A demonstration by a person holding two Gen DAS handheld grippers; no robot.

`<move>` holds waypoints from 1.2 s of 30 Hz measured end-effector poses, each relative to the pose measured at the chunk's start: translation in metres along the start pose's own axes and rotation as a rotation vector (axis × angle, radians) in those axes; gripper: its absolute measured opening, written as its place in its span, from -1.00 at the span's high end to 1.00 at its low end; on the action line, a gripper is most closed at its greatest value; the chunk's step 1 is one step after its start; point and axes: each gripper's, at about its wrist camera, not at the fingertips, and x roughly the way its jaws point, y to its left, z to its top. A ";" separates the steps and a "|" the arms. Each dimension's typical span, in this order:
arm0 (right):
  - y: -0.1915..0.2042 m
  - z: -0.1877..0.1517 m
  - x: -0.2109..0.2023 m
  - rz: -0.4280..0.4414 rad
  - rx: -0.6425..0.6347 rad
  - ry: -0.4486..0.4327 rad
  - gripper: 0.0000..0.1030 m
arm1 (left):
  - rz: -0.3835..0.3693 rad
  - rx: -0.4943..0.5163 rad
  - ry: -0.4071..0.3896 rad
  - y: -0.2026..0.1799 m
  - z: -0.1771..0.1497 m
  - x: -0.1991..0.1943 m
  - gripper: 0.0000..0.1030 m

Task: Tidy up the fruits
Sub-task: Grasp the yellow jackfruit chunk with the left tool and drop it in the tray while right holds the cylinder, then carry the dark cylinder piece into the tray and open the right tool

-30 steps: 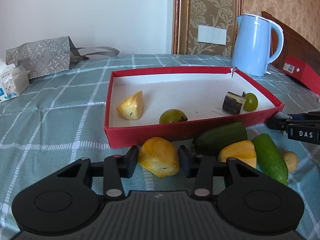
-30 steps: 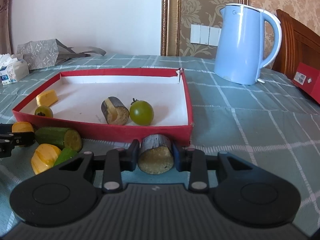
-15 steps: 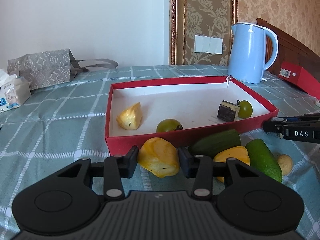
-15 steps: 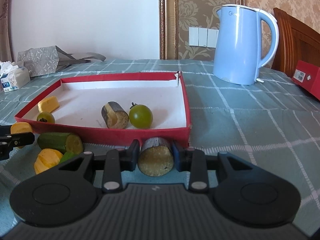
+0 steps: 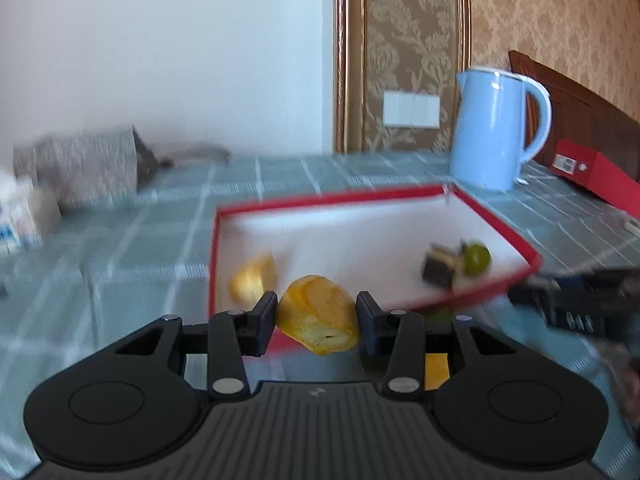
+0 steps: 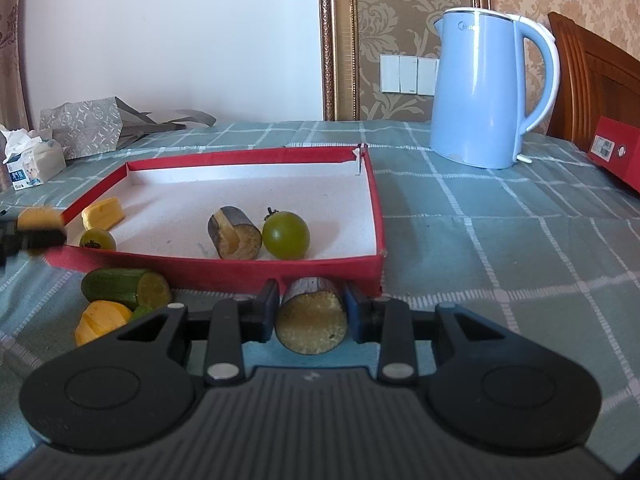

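Observation:
My left gripper (image 5: 317, 314) is shut on a yellow fruit piece (image 5: 318, 314), held in the air at the near wall of the red tray (image 5: 500, 220). My right gripper (image 6: 311, 314) is shut on a dark-skinned sugarcane chunk (image 6: 311, 322), just outside the red tray (image 6: 378, 216) near its front right corner. Inside the tray lie a yellow piece (image 6: 103, 213), a green tomato (image 6: 97, 239), another sugarcane chunk (image 6: 235, 234) and a second green tomato (image 6: 287, 236). The left gripper (image 6: 32, 236) shows blurred at the far left of the right wrist view.
A cucumber half (image 6: 126, 287) and a yellow piece (image 6: 102, 320) lie on the checked cloth in front of the tray. A blue kettle (image 6: 486, 92) stands behind, a red box (image 6: 618, 154) at the right, a tissue pack (image 6: 34, 162) and grey bag (image 6: 86, 130) at the left.
My left gripper has risen with the yellow piece off the cloth to the tray's near wall. The right gripper with its sugarcane chunk has stayed where it was.

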 end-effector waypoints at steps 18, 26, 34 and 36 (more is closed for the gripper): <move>-0.004 0.000 0.002 0.018 0.031 0.001 0.37 | 0.049 -0.050 0.142 -0.001 0.052 0.115 0.18; -0.004 0.000 0.002 0.023 0.023 0.001 0.37 | 0.100 -0.021 0.158 0.000 0.044 0.126 0.13; -0.004 0.001 0.002 0.022 0.026 0.000 0.37 | 0.146 0.002 0.098 -0.004 0.046 0.112 -0.47; -0.004 0.001 0.002 0.022 0.026 0.000 0.37 | 0.156 0.003 0.084 -0.002 0.045 0.105 -0.47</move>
